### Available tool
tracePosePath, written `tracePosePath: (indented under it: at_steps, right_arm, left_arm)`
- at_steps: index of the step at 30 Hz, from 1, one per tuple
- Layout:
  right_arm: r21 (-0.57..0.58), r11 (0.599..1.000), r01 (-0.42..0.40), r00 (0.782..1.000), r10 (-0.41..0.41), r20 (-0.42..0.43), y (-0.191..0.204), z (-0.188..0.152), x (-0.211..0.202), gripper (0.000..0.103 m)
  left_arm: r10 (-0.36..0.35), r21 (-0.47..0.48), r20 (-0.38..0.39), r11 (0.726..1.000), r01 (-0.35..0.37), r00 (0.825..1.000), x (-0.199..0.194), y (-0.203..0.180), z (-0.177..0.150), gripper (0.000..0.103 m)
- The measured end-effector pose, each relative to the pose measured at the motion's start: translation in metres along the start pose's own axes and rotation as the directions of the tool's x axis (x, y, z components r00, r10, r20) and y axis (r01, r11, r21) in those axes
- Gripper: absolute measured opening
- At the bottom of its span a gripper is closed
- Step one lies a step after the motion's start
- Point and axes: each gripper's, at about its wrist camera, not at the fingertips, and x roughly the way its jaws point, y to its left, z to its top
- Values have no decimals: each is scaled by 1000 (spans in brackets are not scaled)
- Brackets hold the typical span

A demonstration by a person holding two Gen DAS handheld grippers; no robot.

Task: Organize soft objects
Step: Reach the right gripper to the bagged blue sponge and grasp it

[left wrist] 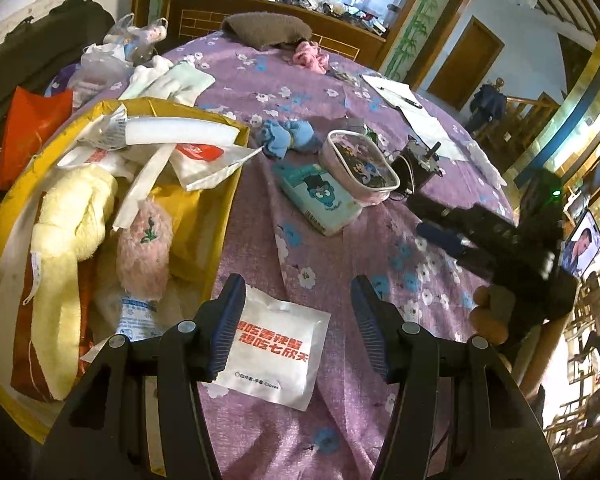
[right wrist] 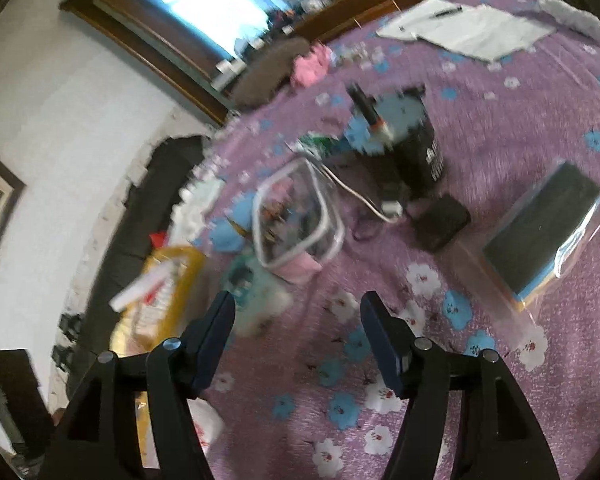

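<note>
A round table under a purple floral cloth (left wrist: pixel 340 208) is filling both views; wooden cabinets and a mirror are standing behind it.

Left gripper (left wrist: pixel 296 304) is hovering low over the near edge, jaws apart, nothing between the pads. A flat white sachet with red print (left wrist: pixel 276 344) is lying on the cloth directly under the gap, not touched as far as can be told.

A yellow box (left wrist: pixel 224 216) is sitting at the table's left side, already holding a pale yellow plush (left wrist: pixel 72 224), a pink fuzzy plush (left wrist: pixel 144 248), white foam strips (left wrist: pixel 180 134) and packets.

Mid-table: a teal tissue pack (left wrist: pixel 320 200) with a clear pink-trimmed pouch (left wrist: pixel 358 166) leaning on it, light blue socks (left wrist: pixel 288 138) just behind, pink fabric (left wrist: pixel 310 56) and a brown towel (left wrist: pixel 266 28) at the far edge.

Right gripper (right wrist: pixel 298 320) is held above bare cloth, jaws apart and empty; its view is motion-blurred. A dark sponge in a clear bag (right wrist: pixel 540 232) is lying to its right.
</note>
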Motion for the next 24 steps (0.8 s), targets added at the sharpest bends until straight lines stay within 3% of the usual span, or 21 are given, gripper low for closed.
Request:
tracePosePath:
  at_steps: [5,10,14,18,22,24]
  right_arm:
    - [-22,1000,-2,1000,3,17,11,7,-18,65]
    - [-64,991,116,991,-112,71,15,35,-48,65]
    - [-15,966,259,959,-255,126,-10,56,-59,66]
    - [81,918,388,914,-395,92,-43,57,-46,66]
    - [121,869,480,864,-492,110,-46,43,-49,66]
    - [116,860,496,849,-509,141,-36,34,-57,66]
  left_arm:
    - [4,9,-5,1000,-4,1000,2,1,1,55]
    - [-9,-7,-18,1000,9,1000,11,2,2,55]
    - [-10,3,-29,1000,10,1000,15,-1,-1,55]
    - [-14,8,-33,1000,14,999,16,-2,-2,55]
    - [-11,8,-34,1000,12,999,16,-2,-2,55]
    - [-16,2,-37,1000,16,999,17,-1,-1,55]
